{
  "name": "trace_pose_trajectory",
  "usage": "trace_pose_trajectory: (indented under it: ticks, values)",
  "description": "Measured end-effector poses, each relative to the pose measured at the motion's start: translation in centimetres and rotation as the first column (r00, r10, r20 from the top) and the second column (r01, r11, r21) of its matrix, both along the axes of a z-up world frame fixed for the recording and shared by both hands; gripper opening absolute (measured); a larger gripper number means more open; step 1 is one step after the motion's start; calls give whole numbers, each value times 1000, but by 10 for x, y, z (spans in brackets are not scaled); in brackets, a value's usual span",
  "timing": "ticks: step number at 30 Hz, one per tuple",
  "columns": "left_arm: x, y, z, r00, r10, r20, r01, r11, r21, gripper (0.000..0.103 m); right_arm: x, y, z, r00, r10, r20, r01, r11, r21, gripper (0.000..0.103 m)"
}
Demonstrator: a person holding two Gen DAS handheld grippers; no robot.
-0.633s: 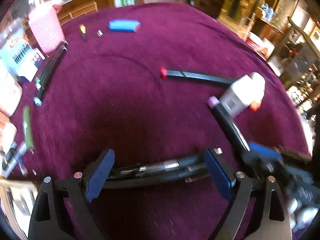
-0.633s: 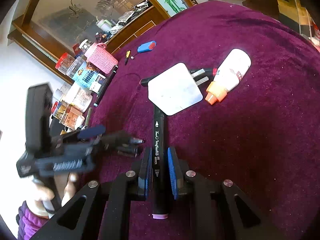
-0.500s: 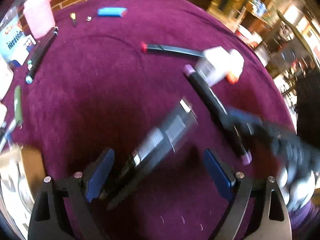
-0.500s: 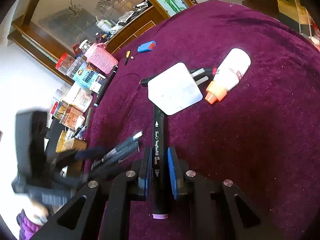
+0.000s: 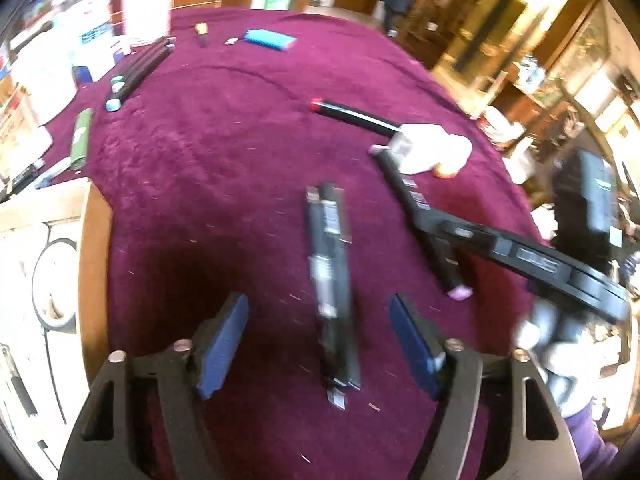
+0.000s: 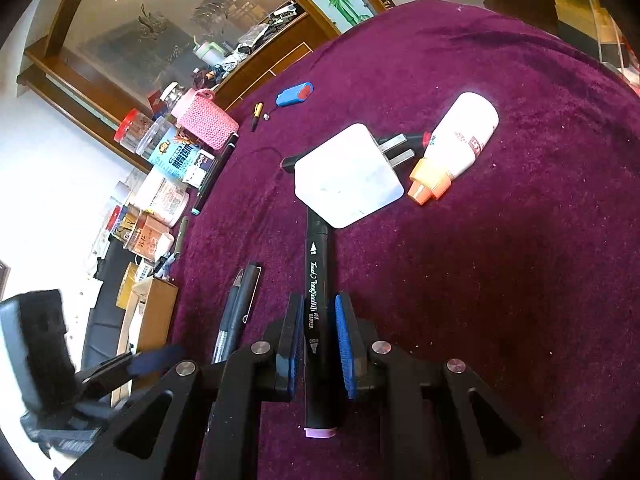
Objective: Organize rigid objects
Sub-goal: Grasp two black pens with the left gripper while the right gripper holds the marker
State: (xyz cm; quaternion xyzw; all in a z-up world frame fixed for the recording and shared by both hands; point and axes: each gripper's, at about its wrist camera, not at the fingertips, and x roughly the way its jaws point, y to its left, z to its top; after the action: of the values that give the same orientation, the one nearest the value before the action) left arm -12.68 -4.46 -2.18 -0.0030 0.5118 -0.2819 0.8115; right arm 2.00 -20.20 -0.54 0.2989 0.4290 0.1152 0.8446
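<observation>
My right gripper (image 6: 318,344) is shut on a black art marker (image 6: 318,280) with a pink end cap, lying on the purple cloth; it also shows in the left wrist view (image 5: 420,224). My left gripper (image 5: 320,344) is open and empty, with two black pens (image 5: 332,276) lying on the cloth between its jaws, blurred. The pens also show in the right wrist view (image 6: 236,312), left of the marker. A white charger plug (image 6: 348,176) covers the marker's far end. A white glue bottle (image 6: 460,140) with an orange cap lies to its right.
A red-capped black pen (image 5: 352,114) lies behind the plug. A blue case (image 5: 270,39), a small screwdriver (image 5: 202,32), dark markers (image 5: 140,72) and a green pen (image 5: 80,138) lie farther off. A pink cup (image 6: 206,120), jars and boxes line the table's left edge.
The left gripper has let go of the two black pens, which swung round and now lie lengthwise on the cloth. The left gripper pulled back and turned. The right gripper has not moved.
</observation>
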Motion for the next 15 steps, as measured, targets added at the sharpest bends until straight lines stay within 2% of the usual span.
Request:
trace_pose_trajectory:
  ticks: [1, 4, 8, 10, 12, 13, 15]
  values:
    - [-11, 4, -8, 1000, 6, -15, -6, 1000, 13, 52, 0, 0, 0, 1000, 0, 0, 0, 1000, 3, 17]
    - [-55, 17, -9, 1000, 2, 19, -2, 1000, 15, 48, 0, -1, 0, 1000, -2, 0, 2, 1000, 7, 17]
    - [-103, 24, -9, 999, -6, 35, 4, 999, 39, 47, 0, 0, 0, 1000, -4, -1, 4, 1000, 1, 17]
    - [-133, 32, -5, 999, -16, 35, 17, 1000, -14, 47, 0, 0, 0, 1000, -5, -2, 5, 1000, 10, 17]
    - [-153, 40, -1, 998, -27, 53, 29, 999, -31, 47, 0, -1, -1, 1000, -7, -3, 7, 1000, 17, 17]
    - [-173, 44, -4, 997, -40, 60, 41, 999, -12, 47, 0, 0, 0, 1000, -8, -3, 8, 1000, 18, 17]
    - [-183, 48, -8, 996, -61, 58, 59, 998, 38, 46, 0, -1, -1, 1000, -7, -3, 7, 1000, 16, 17]
